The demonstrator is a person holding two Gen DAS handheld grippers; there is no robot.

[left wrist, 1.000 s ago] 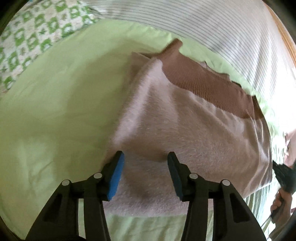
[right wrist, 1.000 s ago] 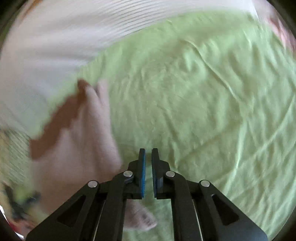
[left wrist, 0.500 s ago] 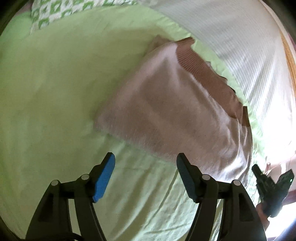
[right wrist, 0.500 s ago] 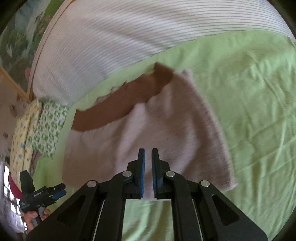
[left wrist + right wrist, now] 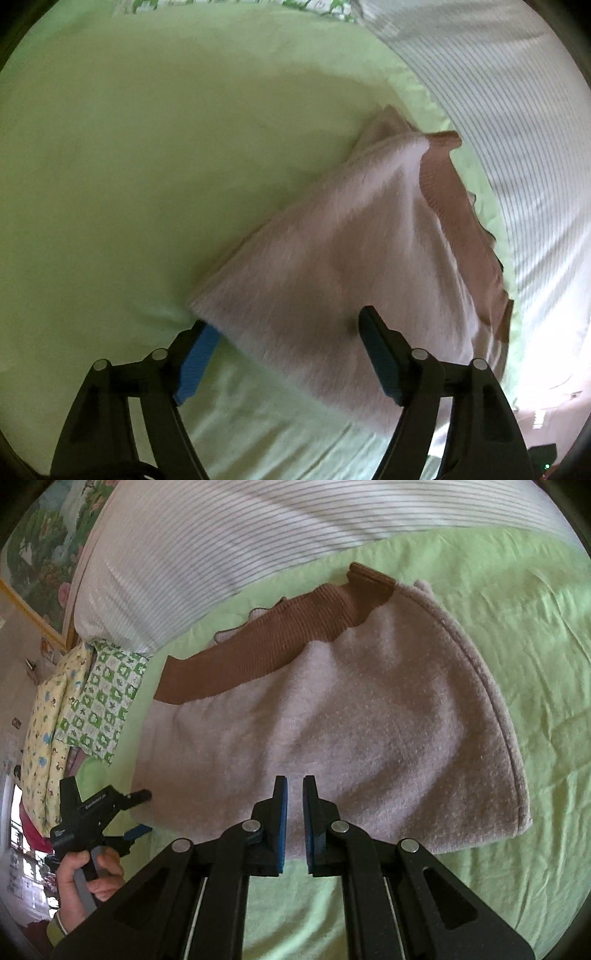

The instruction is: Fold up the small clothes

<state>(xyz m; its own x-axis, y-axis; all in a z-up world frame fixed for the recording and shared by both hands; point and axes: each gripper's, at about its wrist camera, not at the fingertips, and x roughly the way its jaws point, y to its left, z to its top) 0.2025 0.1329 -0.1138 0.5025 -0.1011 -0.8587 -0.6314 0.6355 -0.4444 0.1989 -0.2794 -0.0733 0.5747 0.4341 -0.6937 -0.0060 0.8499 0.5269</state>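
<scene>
A small pink fleece garment (image 5: 332,720) with a brown ribbed band (image 5: 277,635) lies flat on the green sheet (image 5: 517,627). In the left wrist view the garment (image 5: 351,266) fills the lower right. My left gripper (image 5: 286,321) straddles its near corner with the jaws opening wide. One blue pad (image 5: 195,365) is partly tucked under the corner and the other finger (image 5: 380,358) is above the fleece, neither pressing. In the right wrist view my right gripper (image 5: 295,782) is shut on nothing, over the garment's near edge. The left gripper (image 5: 146,812) shows there at the garment's left corner.
A white striped duvet (image 5: 221,535) lies along the far side of the sheet. Green-checked (image 5: 103,701) and yellow patterned cloths (image 5: 44,720) are piled at the far left. A hand (image 5: 88,871) holds the left gripper's handle. Bare green sheet spreads right of the garment.
My left gripper opened wider, rolled, and dropped onto the garment's near corner. The right gripper swung across to face the whole garment and stayed shut.
</scene>
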